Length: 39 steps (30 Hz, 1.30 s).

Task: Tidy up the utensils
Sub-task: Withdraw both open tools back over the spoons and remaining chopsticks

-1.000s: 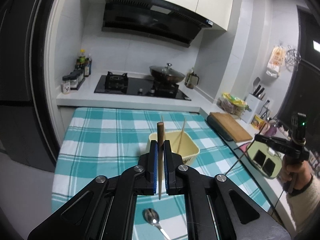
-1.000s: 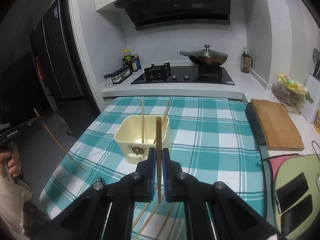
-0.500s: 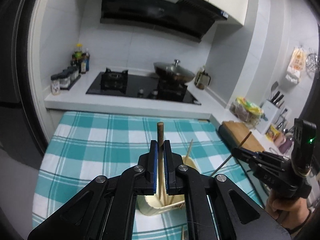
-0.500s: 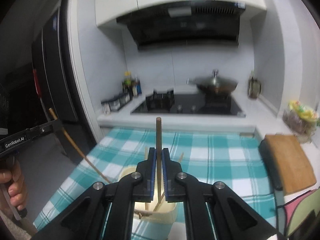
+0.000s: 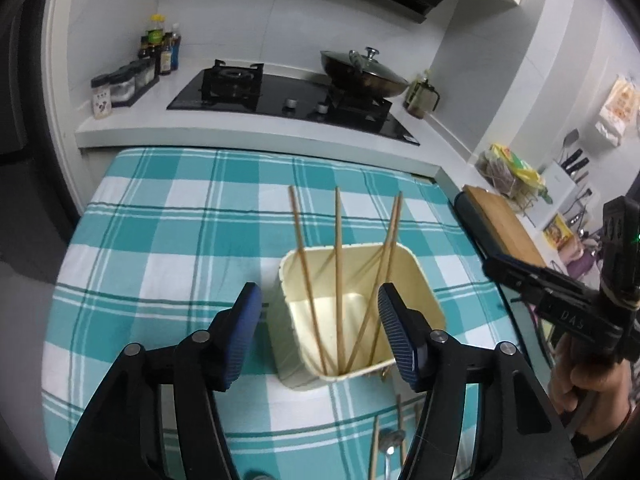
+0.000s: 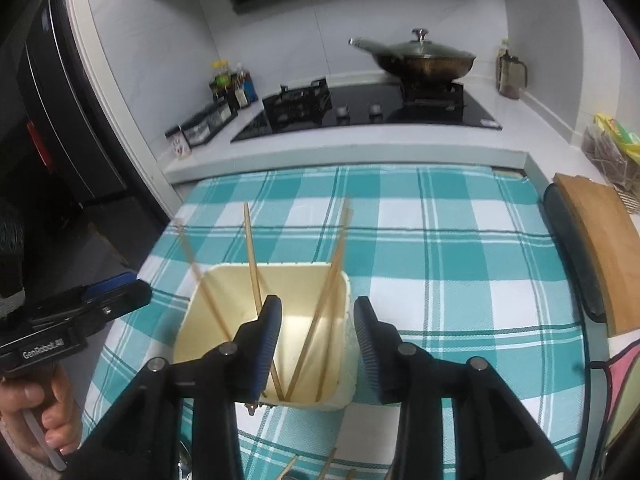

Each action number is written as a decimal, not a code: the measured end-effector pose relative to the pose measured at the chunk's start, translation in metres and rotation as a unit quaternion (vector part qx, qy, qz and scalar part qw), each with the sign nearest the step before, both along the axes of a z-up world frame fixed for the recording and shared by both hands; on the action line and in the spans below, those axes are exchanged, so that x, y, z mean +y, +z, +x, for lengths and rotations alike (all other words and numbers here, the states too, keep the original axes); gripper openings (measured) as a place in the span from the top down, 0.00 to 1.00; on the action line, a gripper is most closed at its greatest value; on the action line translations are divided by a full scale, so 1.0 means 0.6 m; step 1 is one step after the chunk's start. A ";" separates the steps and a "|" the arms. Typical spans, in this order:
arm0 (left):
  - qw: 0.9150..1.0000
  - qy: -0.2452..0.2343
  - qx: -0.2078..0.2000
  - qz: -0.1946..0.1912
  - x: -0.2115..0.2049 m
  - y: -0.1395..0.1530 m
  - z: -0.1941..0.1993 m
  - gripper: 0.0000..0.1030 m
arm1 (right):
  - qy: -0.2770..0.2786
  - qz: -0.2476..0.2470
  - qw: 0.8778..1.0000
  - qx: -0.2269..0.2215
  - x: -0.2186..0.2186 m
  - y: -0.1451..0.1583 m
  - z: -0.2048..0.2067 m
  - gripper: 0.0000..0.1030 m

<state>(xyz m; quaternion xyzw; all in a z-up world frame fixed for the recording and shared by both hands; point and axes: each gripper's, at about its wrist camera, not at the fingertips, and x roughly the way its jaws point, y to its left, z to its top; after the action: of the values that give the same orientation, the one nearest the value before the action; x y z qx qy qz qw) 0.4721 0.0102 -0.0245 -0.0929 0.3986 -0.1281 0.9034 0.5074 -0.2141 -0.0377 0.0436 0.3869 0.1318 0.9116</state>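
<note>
A cream plastic container (image 5: 416, 280) stands on the teal checked tablecloth (image 5: 160, 240) with several chopsticks (image 5: 338, 260) leaning upright in it. My left gripper (image 5: 319, 296) hangs just above its near rim. Its jaws are opening and the pads press on nothing. My right gripper (image 6: 318, 306) is over the same container (image 6: 280, 268), jaws also opening, and the chopsticks (image 6: 252, 252) stand loose below it. Each gripper shows in the other's view: the right gripper (image 5: 540, 292) at the right, the left gripper (image 6: 112, 294) at the left. More chopsticks (image 5: 374, 452) and a spoon (image 5: 390, 440) lie near the front edge.
Behind the table runs a white counter with a black hob (image 5: 280, 96), a lidded wok (image 5: 360, 72) and condiment bottles (image 5: 160, 48). A wooden cutting board (image 6: 600, 240) lies to the right of the table. A dark fridge (image 6: 60, 120) stands to the left.
Both grippers were shut on one chopstick each. They came forward and down over the container and have opened. The two chopsticks now stand in the container.
</note>
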 end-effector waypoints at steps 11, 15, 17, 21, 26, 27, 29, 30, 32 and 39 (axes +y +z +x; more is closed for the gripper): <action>0.994 0.084 0.020 0.062 0.152 -0.175 -0.266 0.15 | -0.026 -0.060 0.998 -0.024 -0.111 -0.120 -0.239 0.54; 0.988 0.128 0.055 0.073 0.179 -0.268 -0.301 0.15 | -0.075 -0.080 0.994 -0.004 -0.148 -0.221 -0.315 0.54; 0.985 0.141 0.064 0.073 0.184 -0.299 -0.301 0.15 | -0.091 -0.100 0.991 0.011 -0.158 -0.261 -0.336 0.54; 0.983 0.150 0.060 0.091 0.179 -0.324 -0.296 0.15 | -0.106 -0.121 0.987 0.024 -0.164 -0.303 -0.351 0.54; 0.982 0.147 0.056 0.101 0.174 -0.330 -0.293 0.12 | -0.111 -0.124 0.985 0.034 -0.166 -0.317 -0.355 0.54; 0.983 0.148 0.057 0.097 0.176 -0.330 -0.293 0.10 | -0.111 -0.119 0.986 0.034 -0.168 -0.317 -0.355 0.54; 0.983 0.146 0.057 0.094 0.177 -0.331 -0.295 0.08 | -0.111 -0.109 0.987 0.036 -0.173 -0.320 -0.355 0.53; 0.983 0.145 0.058 0.097 0.175 -0.332 -0.294 0.07 | -0.112 -0.106 0.987 0.036 -0.174 -0.320 -0.355 0.53; 0.982 0.143 0.061 0.106 0.170 -0.332 -0.292 0.06 | -0.112 -0.108 0.987 0.036 -0.174 -0.320 -0.355 0.53; 0.982 0.141 0.061 0.107 0.169 -0.333 -0.292 0.04 | -0.112 -0.111 0.987 0.036 -0.170 -0.321 -0.354 0.53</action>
<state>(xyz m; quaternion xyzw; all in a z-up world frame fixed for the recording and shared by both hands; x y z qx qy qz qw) 0.2966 0.1115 -0.2245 -0.0581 0.4472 0.0495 0.8912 0.2952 -0.3159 -0.2301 -0.0106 0.4247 -0.0165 0.9051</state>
